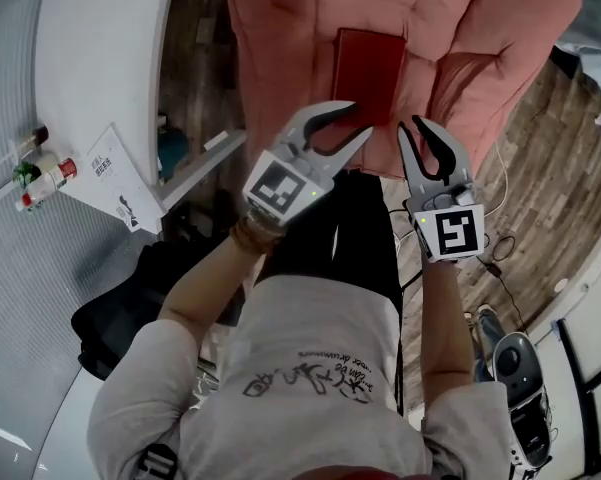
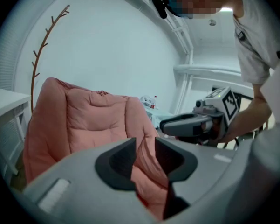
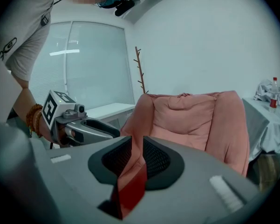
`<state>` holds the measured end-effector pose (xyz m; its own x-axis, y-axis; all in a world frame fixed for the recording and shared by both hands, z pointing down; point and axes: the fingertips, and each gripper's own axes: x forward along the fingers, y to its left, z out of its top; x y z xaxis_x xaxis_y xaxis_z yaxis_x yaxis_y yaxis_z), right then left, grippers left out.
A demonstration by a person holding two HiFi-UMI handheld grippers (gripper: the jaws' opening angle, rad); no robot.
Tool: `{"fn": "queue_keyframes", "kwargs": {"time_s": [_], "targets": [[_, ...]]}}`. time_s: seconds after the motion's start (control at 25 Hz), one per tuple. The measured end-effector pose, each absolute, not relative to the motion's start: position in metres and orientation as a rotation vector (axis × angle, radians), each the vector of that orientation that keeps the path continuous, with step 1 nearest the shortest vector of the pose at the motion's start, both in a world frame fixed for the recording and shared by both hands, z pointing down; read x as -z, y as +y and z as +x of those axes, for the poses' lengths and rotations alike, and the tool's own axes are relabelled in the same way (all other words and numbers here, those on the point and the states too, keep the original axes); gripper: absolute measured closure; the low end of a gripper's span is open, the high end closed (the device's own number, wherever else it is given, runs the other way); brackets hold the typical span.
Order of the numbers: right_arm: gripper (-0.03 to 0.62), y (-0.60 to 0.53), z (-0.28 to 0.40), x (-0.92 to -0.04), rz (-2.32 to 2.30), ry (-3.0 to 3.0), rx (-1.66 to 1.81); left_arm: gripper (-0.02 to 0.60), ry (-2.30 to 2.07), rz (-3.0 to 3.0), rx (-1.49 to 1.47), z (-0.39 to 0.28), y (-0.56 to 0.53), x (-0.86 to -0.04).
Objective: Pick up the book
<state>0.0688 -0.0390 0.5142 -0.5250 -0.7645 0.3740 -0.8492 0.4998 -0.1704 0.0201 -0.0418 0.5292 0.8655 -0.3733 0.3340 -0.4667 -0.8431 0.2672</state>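
Note:
A dark red book (image 1: pixel 368 73) lies flat on the seat of a pink padded armchair (image 1: pixel 280 38). Both grippers hover side by side just short of the book's near edge, above the person's dark trousers. My left gripper (image 1: pixel 358 120) is open, its jaws clearly parted and empty. My right gripper (image 1: pixel 412 125) is open by a narrow gap, also empty. In the left gripper view the jaws (image 2: pixel 145 148) frame the armchair (image 2: pixel 84 120). In the right gripper view the book (image 3: pixel 130 185) shows through the slit between the jaws (image 3: pixel 137 148).
A white table (image 1: pixel 100 48) at the left carries bottles (image 1: pixel 45 183) and a leaflet (image 1: pixel 115 173). A black bag (image 1: pixel 120 308) lies on the floor below it. Cables (image 1: pixel 500 248) and a grey device (image 1: pixel 520 368) sit on the wood floor at the right.

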Motion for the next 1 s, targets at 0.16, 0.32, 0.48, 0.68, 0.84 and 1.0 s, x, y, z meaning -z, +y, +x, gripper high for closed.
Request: {"fn": "queue_keyframes", "kwargs": {"time_s": [0.16, 0.32, 0.48, 0.68, 0.84, 1.0], "targets": [[0.495, -0.048, 0.069, -0.564, 1.361, -2.466, -0.548, 0.437, -0.643, 2.683, -0.426, 0.015, -0.053, -0.581], [0.470, -0.051, 0.070, -0.619, 1.326, -2.421, -0.600, 0.430, -0.653, 2.632, -0.502, 0.004, -0.060, -0.634], [0.440, -0.062, 0.070, -0.667, 1.316, -2.405, -0.636, 0.411, -0.697, 2.577, -0.518, -0.010, -0.077, -0.684], [0.405, -0.063, 0.067, -0.726, 1.291, -2.369, -0.723, 0.390, -0.697, 2.528, -0.555, -0.018, -0.078, -0.739], [0.362, -0.062, 0.064, -0.773, 1.255, -2.336, -0.797, 0.364, -0.703, 2.446, -0.588, -0.024, -0.081, -0.784], [0.320, -0.057, 0.063, -0.817, 1.229, -2.292, -0.889, 0.327, -0.695, 2.387, -0.624, -0.031, -0.082, -0.819]]}}
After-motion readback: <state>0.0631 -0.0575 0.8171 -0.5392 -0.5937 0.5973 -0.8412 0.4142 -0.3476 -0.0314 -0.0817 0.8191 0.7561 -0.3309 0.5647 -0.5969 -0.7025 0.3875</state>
